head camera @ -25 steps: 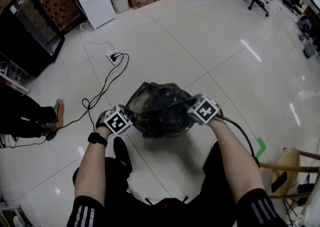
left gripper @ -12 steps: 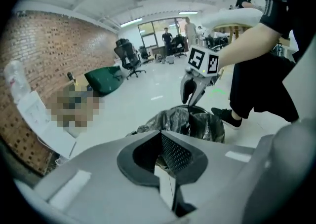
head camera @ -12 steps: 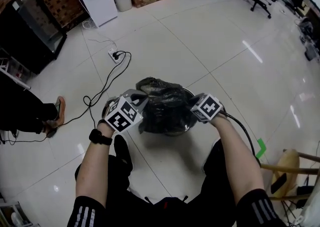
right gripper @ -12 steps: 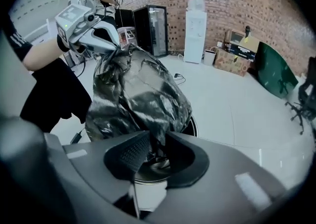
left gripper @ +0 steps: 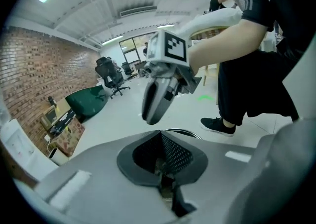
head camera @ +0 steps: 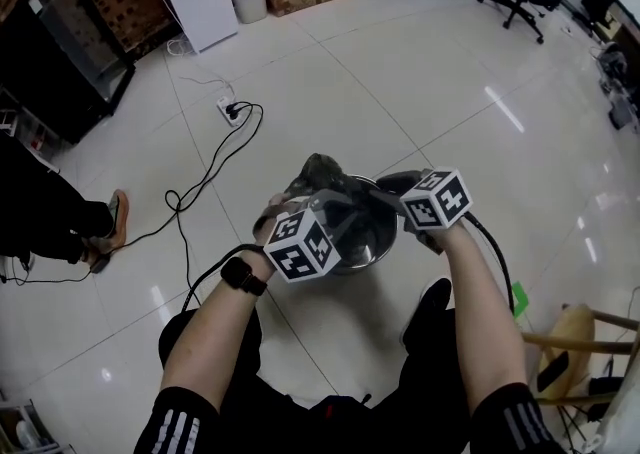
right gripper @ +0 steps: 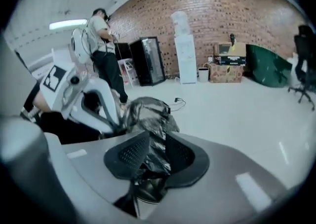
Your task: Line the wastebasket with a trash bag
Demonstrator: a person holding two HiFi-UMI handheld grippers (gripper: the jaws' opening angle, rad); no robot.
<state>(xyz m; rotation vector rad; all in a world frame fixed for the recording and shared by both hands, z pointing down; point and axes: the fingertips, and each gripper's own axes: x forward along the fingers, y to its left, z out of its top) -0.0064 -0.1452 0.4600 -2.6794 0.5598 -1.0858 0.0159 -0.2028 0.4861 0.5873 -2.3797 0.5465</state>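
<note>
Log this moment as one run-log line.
left claw: shut on crumpled black plastic trash bag | right claw: just been opening, bag loose between jaws | round silver metal wastebasket: not yet lined

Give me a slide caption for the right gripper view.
Right gripper, jaws just opening, with the black trash bag bunched loosely between them, above a pale tiled floor.

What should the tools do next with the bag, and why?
Probably close the right tool on the fold of trash bag lying between its jaws, which have just been opening and stand apart. The left tool looks shut on the bag, which is bunched up over the wastebasket, not spread over its rim. Two grips could pull its mouth open.
</note>
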